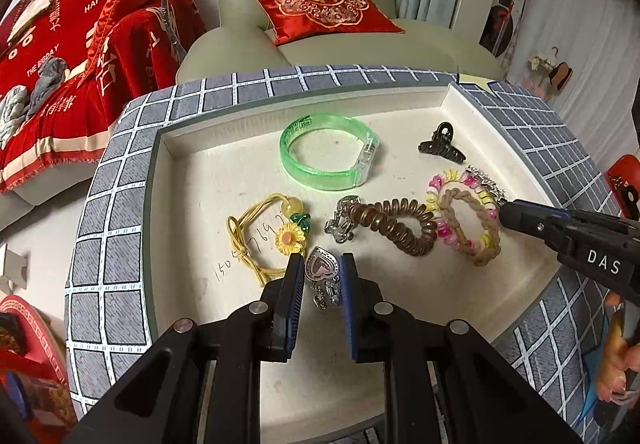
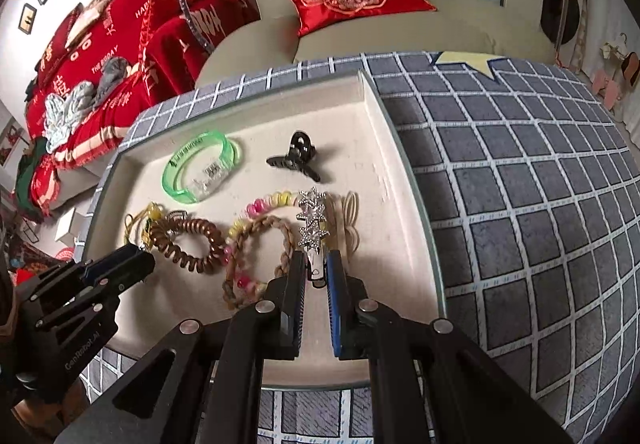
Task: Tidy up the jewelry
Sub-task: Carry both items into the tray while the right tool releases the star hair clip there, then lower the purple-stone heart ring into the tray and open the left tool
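A shallow white tray holds the jewelry. My left gripper is shut on a silver heart-shaped clip near the tray's front. My right gripper is shut on the end of a sparkly star hair clip; it also shows at the right of the left wrist view. In the tray lie a green bangle, a black claw clip, a brown coil hair tie, a braided tan tie with a pink and yellow bead bracelet, and a sunflower hair tie.
The tray lies on a grey checked tablecloth. A small silver clip lies beside the coil tie. Thin beige elastic bands lie right of the star clip. A green sofa with a red cushion stands behind the table.
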The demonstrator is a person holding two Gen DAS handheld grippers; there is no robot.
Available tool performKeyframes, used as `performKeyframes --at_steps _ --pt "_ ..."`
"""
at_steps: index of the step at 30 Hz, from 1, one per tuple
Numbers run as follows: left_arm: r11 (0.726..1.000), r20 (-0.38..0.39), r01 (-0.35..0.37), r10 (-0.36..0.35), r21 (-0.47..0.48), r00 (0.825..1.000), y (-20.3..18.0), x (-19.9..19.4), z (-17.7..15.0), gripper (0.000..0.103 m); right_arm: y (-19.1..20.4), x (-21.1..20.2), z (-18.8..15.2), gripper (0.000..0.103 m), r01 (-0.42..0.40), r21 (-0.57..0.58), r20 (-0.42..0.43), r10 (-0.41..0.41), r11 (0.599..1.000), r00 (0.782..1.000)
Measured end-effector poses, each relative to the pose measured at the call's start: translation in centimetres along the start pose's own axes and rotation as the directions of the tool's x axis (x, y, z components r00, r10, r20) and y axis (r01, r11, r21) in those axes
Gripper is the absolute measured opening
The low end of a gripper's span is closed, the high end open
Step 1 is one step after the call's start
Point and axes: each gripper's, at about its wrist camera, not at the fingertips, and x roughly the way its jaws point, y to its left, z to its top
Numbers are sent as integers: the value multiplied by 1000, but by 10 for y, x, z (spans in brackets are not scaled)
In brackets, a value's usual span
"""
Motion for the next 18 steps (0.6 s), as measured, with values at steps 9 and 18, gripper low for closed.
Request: performKeyframes --at_steps 9,18 --pt "999 -10 -41 41 7 999 -1 2 -2 34 7 -7 0 70 -12 -19 11 12 1000 1000" --pt "999 7 -47 47 13 999 -5 -3 1 34 7 -40 -1 70 -58 18 88 56 998 995"
